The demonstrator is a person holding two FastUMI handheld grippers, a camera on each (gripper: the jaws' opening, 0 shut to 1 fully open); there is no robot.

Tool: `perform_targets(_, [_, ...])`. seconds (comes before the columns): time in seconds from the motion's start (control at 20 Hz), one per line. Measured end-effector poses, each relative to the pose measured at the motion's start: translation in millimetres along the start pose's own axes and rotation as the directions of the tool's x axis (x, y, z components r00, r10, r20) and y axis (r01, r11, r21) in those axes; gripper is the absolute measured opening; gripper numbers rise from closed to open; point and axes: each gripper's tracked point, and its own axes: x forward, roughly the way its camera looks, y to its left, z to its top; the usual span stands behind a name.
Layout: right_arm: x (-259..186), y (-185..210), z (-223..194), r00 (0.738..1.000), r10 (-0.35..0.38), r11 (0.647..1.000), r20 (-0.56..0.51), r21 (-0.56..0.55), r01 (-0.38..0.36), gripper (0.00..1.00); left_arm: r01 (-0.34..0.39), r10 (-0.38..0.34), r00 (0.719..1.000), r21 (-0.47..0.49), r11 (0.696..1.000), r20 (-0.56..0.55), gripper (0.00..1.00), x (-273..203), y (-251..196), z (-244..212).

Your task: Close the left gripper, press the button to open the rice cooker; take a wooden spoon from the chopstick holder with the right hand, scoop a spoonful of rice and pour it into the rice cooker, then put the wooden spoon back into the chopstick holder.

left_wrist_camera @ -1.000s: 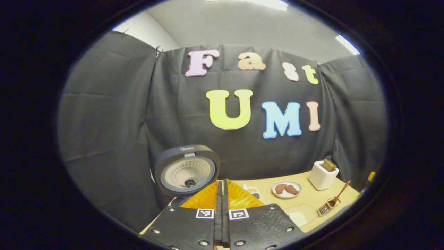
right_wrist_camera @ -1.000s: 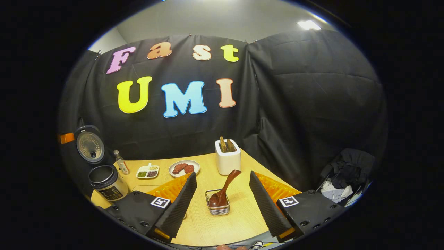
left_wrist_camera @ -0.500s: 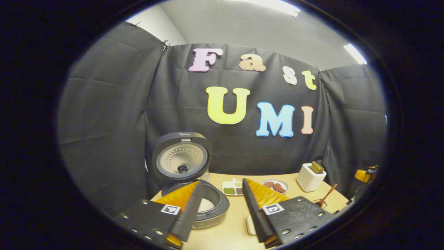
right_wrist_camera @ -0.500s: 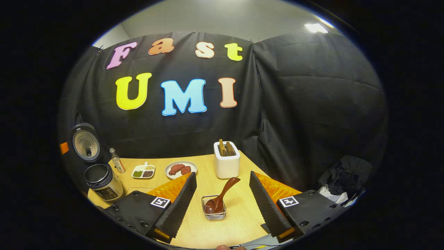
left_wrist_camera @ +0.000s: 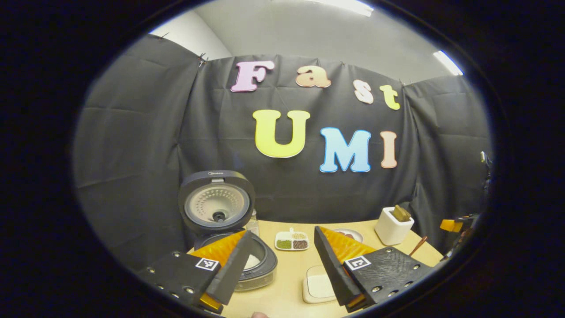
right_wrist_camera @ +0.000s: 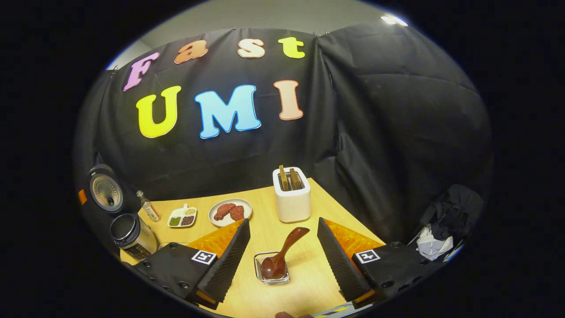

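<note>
Left gripper view: rice cooker (left_wrist_camera: 234,260) already open, lid (left_wrist_camera: 216,201) standing upright behind the pot, something white lying in the pot, so the button press judged done. Left gripper (left_wrist_camera: 282,265) spread wide, nothing between its fingers, hanging just above the table (left_wrist_camera: 287,300) near the cooker. Sectioned dish of beans (left_wrist_camera: 291,241) just right of the cooker; flat white pad (left_wrist_camera: 318,289) in front of that dish. Further right of the cooker, white chopstick holder (left_wrist_camera: 393,226).

Right gripper view: right gripper (right_wrist_camera: 282,260) also wide open, gripping nothing, touching nothing. Wooden spoon (right_wrist_camera: 282,254) not yet taken, bowl down in a small clear basket (right_wrist_camera: 271,269) in front of the holder, handle leaning up toward it, lying between the two fingers but apart from both. Chopstick holder (right_wrist_camera: 291,198) upright with wooden pieces in it. Left of the holder, a plate of brown pieces (right_wrist_camera: 230,212), then the bean dish (right_wrist_camera: 182,217), a small bottle (right_wrist_camera: 148,206) and the open cooker (right_wrist_camera: 130,232). Left to do, by this showing: grasp spoon, scoop, pour, return.
</note>
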Motion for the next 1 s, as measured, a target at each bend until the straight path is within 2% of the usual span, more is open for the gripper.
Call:
perform_targets(0.3, [44.0, -4.9, -33.5, 0.989, 0.061, 0.997, -0.134, 0.051, -0.055, 0.98, -0.045, 0.044, 0.999, 0.019, 0.999, 0.004, 0.87, 1.5, -26.7, 7.5])
perform_targets(0.65, [87.7, -8.3, -83.2, 0.945, 0.135, 0.987, -0.297, 0.127, -0.101, 0.98, -0.098, 0.102, 0.993, 0.062, 0.993, -0.062, 0.87, 1.5, -50.9, -4.2])
perform_targets(1.0, [131.2, -7.3, -114.0, 0.898, 0.199, 0.972, -0.392, 0.198, -0.129, 0.98, -0.161, 0.173, 0.979, 0.106, 0.981, -0.110, 0.87, -13.1, -67.7, -13.0])
